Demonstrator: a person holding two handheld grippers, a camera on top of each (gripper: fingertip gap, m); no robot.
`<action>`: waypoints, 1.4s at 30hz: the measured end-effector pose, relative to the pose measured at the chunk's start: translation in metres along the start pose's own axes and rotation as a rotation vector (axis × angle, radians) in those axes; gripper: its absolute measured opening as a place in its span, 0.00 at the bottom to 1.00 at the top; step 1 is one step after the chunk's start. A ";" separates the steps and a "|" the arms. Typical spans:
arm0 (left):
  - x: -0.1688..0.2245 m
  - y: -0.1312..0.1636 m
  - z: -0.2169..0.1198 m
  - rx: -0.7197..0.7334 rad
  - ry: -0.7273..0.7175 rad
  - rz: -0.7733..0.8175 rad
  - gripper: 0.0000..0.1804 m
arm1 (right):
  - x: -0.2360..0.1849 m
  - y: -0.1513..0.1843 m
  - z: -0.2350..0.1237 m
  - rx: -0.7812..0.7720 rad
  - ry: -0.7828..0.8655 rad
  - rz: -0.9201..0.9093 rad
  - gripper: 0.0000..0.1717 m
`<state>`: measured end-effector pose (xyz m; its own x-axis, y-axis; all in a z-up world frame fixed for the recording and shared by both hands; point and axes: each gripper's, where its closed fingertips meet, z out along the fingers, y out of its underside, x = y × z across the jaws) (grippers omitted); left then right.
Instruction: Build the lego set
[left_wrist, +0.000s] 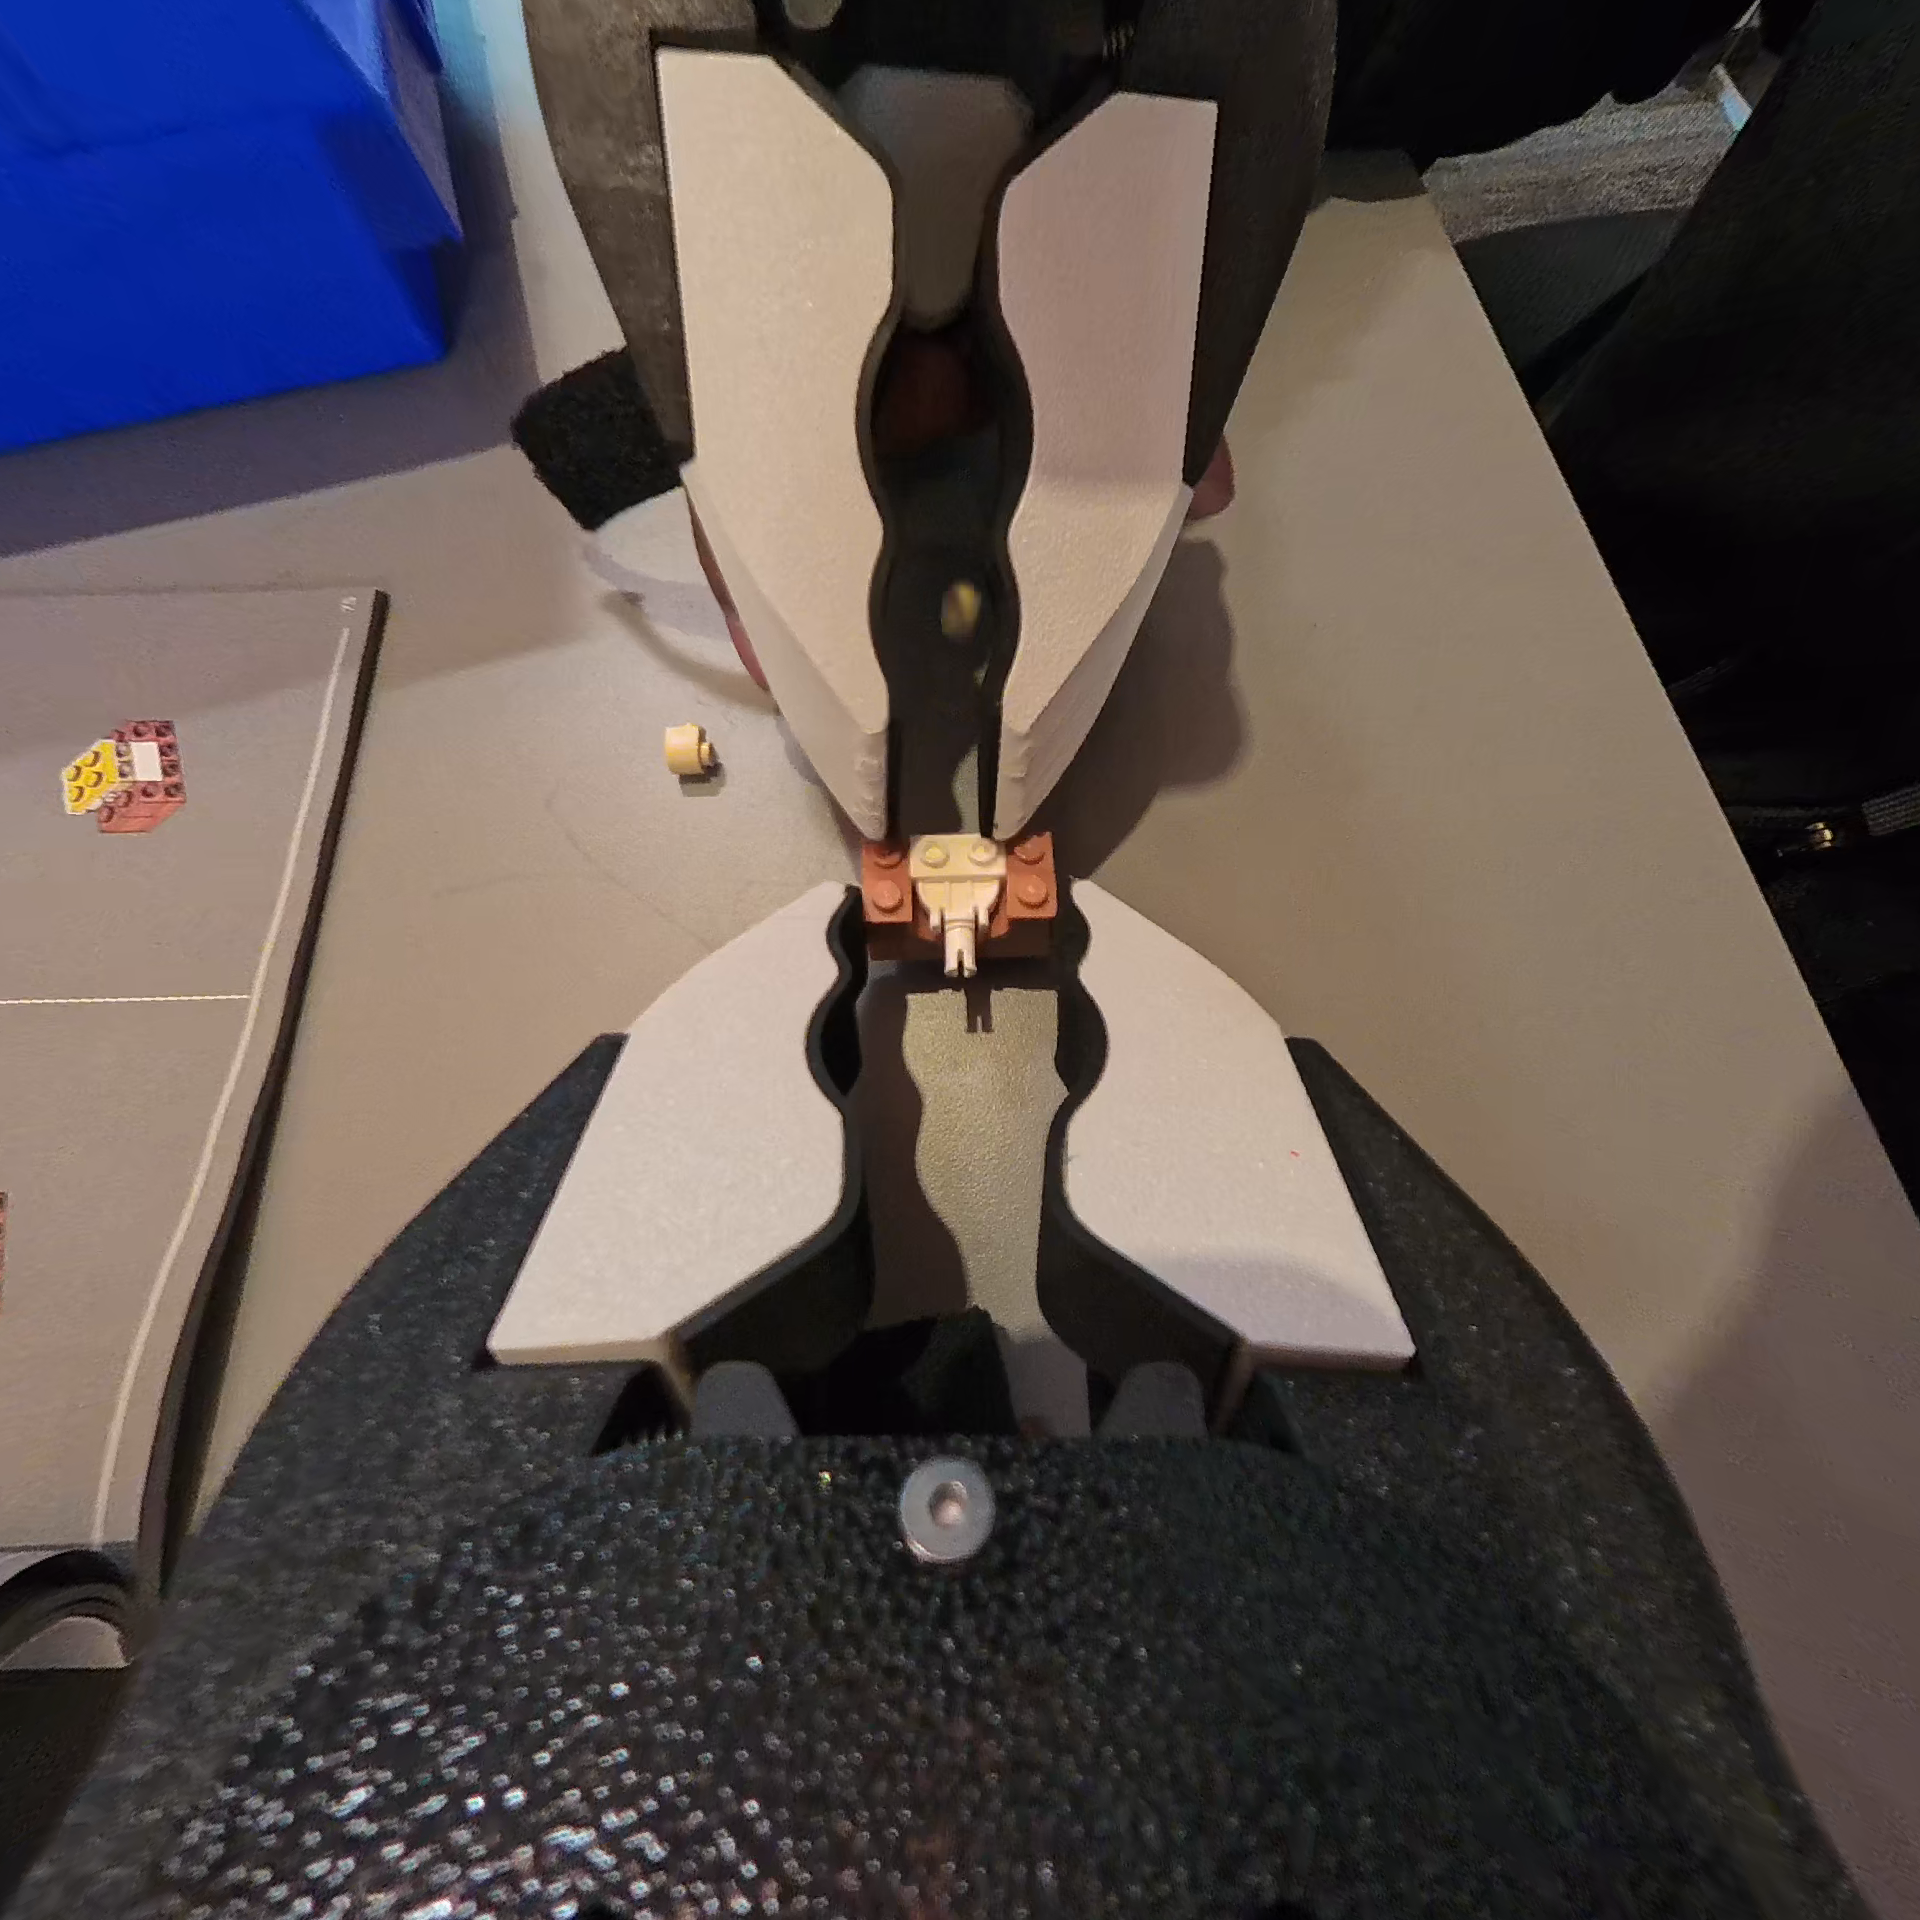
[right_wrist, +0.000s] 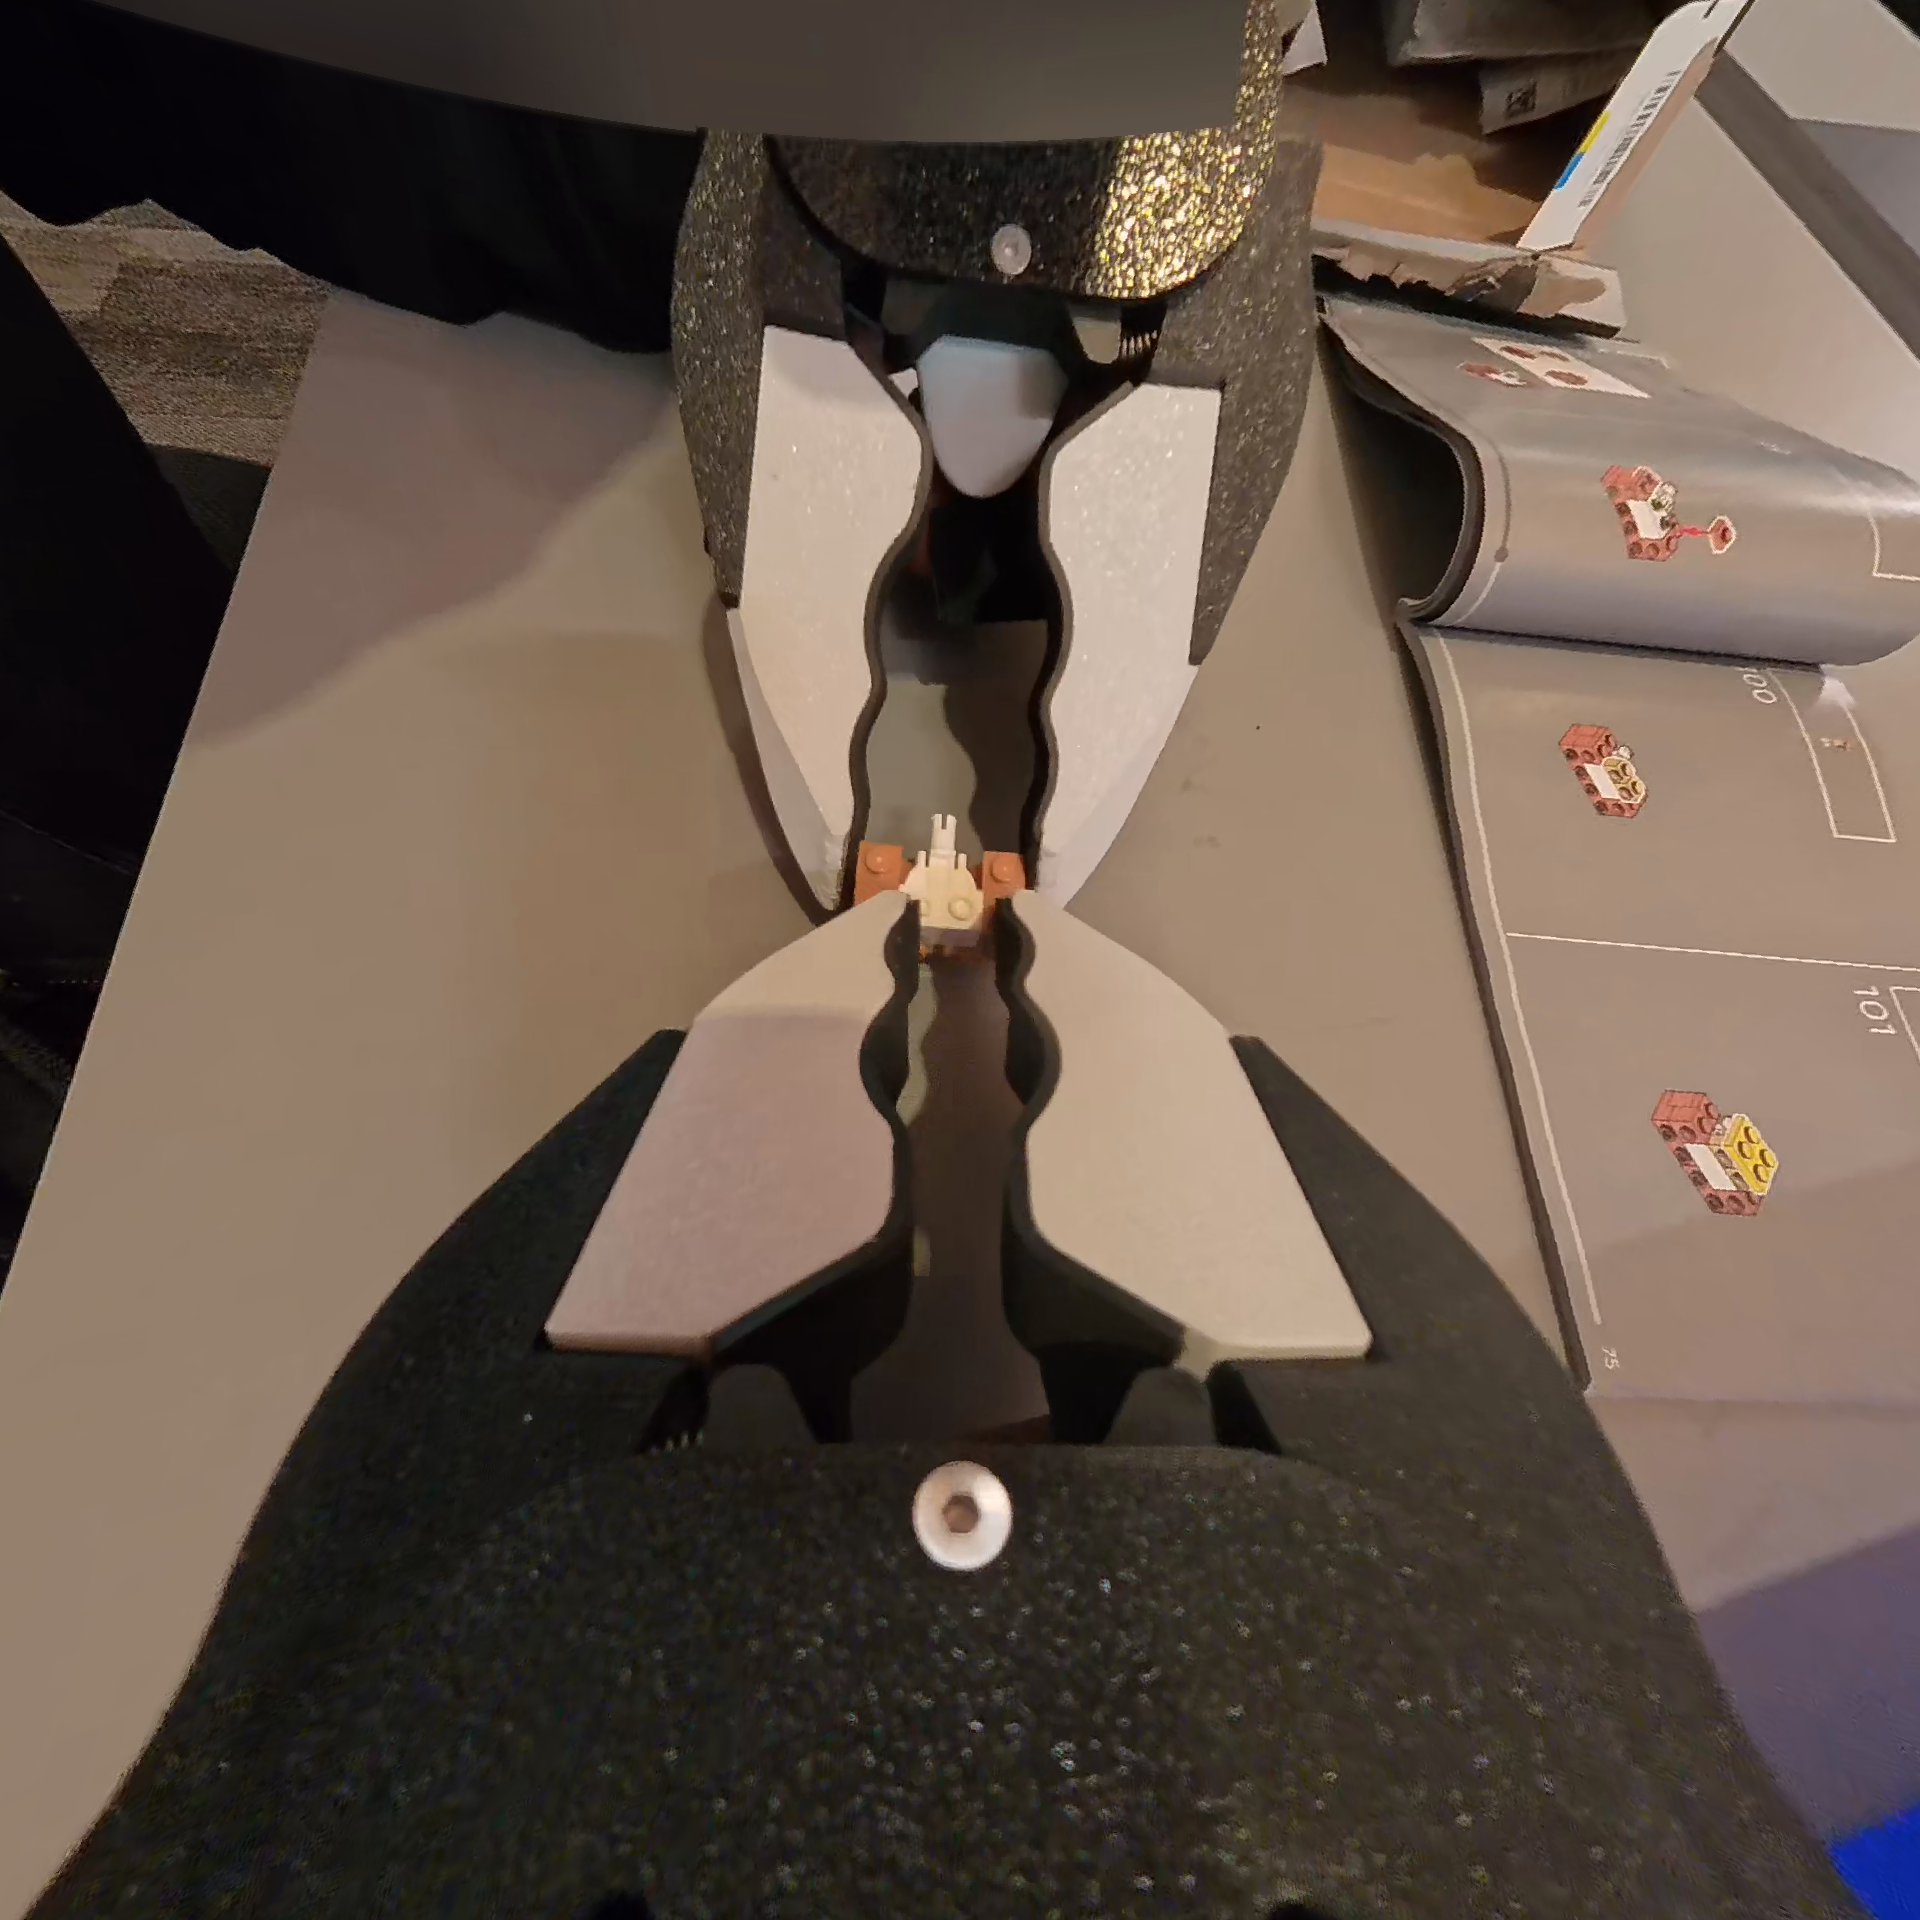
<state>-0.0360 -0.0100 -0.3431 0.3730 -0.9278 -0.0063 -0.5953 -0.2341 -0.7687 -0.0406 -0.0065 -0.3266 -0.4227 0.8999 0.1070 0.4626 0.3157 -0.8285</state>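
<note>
My left gripper (left_wrist: 961, 925) is shut on a brown brick (left_wrist: 883, 904), its pads pressed on the brick's two ends, holding it just above the grey table (left_wrist: 1299, 831). A white piece with a pin (left_wrist: 956, 883) sits on top of the brick at its middle. My right gripper (right_wrist: 951, 920) faces the left one. Its tips straddle the white piece (right_wrist: 945, 894). The left tip is at the piece, and brown shows between the piece and the right pad, so it reads as open. In the right wrist view, the left gripper (right_wrist: 940, 873) clamps the brick (right_wrist: 881, 868).
A small tan round piece (left_wrist: 688, 748) lies loose on the table, left of the grippers. An open instruction booklet (left_wrist: 156, 1039) lies at the left and also shows in the right wrist view (right_wrist: 1714, 935). A blue bin (left_wrist: 208, 208) stands far left. The table edge (left_wrist: 1662, 727) runs along the right.
</note>
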 end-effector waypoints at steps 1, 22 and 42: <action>0.000 0.001 0.000 -0.004 0.000 -0.001 0.19 | 0.000 0.001 -0.001 -0.002 0.000 -0.001 0.09; 0.001 0.005 0.003 -0.038 -0.004 0.009 0.19 | 0.015 0.102 -0.157 -0.155 0.573 0.488 0.06; 0.006 0.008 0.003 -0.054 0.018 0.037 0.19 | -0.009 0.020 -0.042 -0.016 0.116 0.334 0.06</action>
<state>-0.0361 -0.0167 -0.3510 0.3373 -0.9411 -0.0225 -0.6465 -0.2143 -0.7322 0.0051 0.0045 -0.3214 -0.1547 0.9823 -0.1058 0.5730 0.0020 -0.8196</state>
